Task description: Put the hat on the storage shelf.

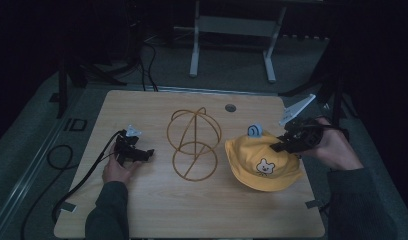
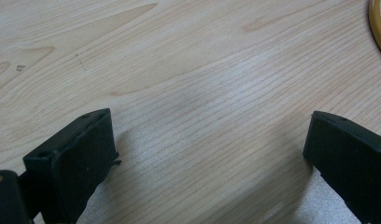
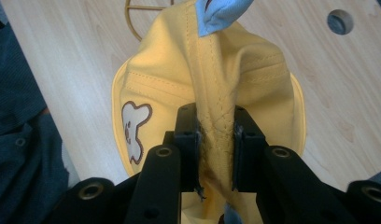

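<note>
The yellow hat (image 1: 262, 162) sits on the right part of the wooden table (image 1: 157, 215), its bear patch (image 3: 134, 130) facing my side and a blue loop (image 1: 255, 130) at its far edge. My right gripper (image 1: 282, 145) has its jaws pressed tight on a ridge of the hat's fabric — in the right gripper view the cloth bunches up between them along a seam. Just left of the hat stands a gold wire stand (image 1: 194, 144), two rings and an upright frame, apart from the brim. Further left, my left gripper (image 1: 142, 154) rests low on the bare table, jaws spread wide with nothing between them — just wood grain.
</note>
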`<state>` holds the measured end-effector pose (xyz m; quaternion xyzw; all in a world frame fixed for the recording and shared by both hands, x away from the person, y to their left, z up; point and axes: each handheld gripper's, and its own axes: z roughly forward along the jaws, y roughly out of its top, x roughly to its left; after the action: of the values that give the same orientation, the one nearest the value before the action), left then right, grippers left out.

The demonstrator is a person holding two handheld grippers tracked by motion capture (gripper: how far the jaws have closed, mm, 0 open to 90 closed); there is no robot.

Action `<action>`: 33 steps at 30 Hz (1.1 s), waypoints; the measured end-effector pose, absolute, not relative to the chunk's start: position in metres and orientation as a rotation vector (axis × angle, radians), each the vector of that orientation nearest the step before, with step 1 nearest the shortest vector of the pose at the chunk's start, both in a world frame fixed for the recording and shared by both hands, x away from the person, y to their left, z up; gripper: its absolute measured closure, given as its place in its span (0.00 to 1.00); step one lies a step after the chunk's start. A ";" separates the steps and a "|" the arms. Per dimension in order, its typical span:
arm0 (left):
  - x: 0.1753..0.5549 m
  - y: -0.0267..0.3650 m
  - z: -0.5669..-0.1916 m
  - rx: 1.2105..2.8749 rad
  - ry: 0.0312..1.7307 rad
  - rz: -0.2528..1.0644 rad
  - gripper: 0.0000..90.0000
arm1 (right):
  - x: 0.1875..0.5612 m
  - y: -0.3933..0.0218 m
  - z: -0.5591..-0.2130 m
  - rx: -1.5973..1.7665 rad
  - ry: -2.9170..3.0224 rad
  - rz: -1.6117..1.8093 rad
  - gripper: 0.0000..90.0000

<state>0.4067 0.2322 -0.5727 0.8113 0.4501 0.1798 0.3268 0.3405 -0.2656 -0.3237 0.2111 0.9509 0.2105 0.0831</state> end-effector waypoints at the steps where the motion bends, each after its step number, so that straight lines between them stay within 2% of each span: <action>1: 0.407 0.232 -0.573 2.125 1.179 0.471 0.02 | 0.341 -0.266 -0.323 0.637 2.836 0.633 0.85; 33: 0.407 0.232 -0.573 2.126 1.180 0.470 0.02 | 0.352 -0.279 -0.288 0.660 2.751 0.742 0.85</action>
<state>0.4067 0.2322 -0.5726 0.8115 0.4503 0.1795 0.3264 0.3515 -0.2794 -0.2881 0.2245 0.9350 0.2523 0.1084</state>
